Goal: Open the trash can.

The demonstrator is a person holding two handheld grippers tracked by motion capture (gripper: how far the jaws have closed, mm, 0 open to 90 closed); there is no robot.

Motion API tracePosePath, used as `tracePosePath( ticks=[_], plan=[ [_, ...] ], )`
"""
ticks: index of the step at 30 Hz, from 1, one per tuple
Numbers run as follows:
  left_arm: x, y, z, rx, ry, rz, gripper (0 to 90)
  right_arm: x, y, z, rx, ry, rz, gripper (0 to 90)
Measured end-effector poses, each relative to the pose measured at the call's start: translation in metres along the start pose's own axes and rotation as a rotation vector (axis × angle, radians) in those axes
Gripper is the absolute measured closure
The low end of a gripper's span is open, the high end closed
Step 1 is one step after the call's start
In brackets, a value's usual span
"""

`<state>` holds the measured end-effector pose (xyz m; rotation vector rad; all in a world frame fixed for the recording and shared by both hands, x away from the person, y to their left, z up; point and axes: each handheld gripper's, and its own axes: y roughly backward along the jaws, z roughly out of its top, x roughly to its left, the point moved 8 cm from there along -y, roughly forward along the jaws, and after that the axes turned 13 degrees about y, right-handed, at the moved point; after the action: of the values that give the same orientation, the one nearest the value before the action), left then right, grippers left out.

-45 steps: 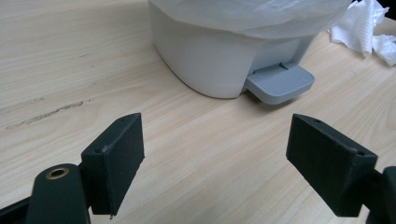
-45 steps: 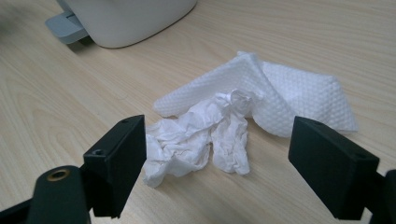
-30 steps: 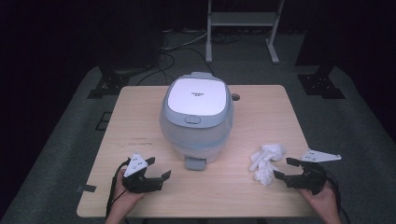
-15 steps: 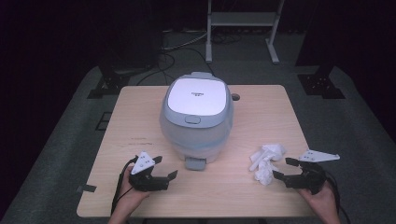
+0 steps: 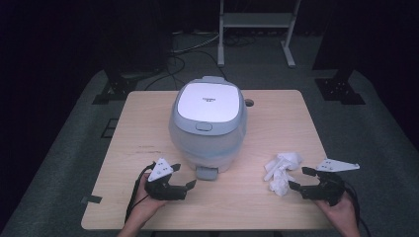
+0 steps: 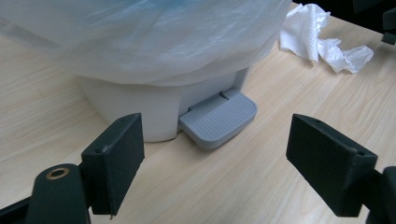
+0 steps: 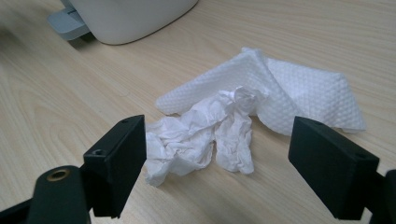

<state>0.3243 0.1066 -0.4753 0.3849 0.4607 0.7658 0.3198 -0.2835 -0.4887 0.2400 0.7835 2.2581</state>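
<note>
A white pedal bin (image 5: 207,123) with a grey-rimmed shut lid and a clear bag liner stands mid-table. Its grey foot pedal (image 5: 206,172) (image 6: 218,117) sticks out at the front. My left gripper (image 5: 184,176) (image 6: 215,142) is open, low over the table just left of the pedal, which lies a short way ahead between its jaws. Crumpled white paper towels (image 5: 280,171) (image 7: 233,116) lie to the bin's right. My right gripper (image 5: 297,178) (image 7: 217,147) is open and points at the towels, with the crumpled wad just ahead of its jaws.
The wooden table (image 5: 148,128) has bare surface left of the bin and behind the towels. A small round hole (image 5: 248,102) sits behind the bin. A metal stand (image 5: 257,22) and cables lie on the dark floor beyond.
My left gripper has slid right and forward towards the bin's pedal. The right gripper and the paper towels have stayed put.
</note>
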Motion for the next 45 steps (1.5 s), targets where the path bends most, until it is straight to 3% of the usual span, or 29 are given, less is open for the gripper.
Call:
tracePosePath(
  ticks=[20,27,39,42,45],
  plan=[
    [-0.019,-0.026,0.003,0.032,-0.027,-0.053,20.3,0.006,0.004,0.006,-0.022,0.017,0.014,18.2],
    [-0.021,-0.036,0.002,0.044,-0.035,-0.047,23.0,0.006,0.005,0.005,-0.020,0.017,0.010,18.1],
    [-0.017,-0.050,-0.002,0.067,-0.060,-0.017,47.6,0.005,0.005,0.004,-0.022,0.017,0.006,18.1],
    [-0.015,-0.054,-0.003,0.085,-0.093,0.014,56.0,0.005,0.005,0.004,-0.021,0.016,0.007,18.1],
    [-0.014,-0.058,-0.002,0.091,-0.086,0.026,62.3,0.005,0.004,0.004,-0.018,0.022,0.009,18.4]
  ],
)
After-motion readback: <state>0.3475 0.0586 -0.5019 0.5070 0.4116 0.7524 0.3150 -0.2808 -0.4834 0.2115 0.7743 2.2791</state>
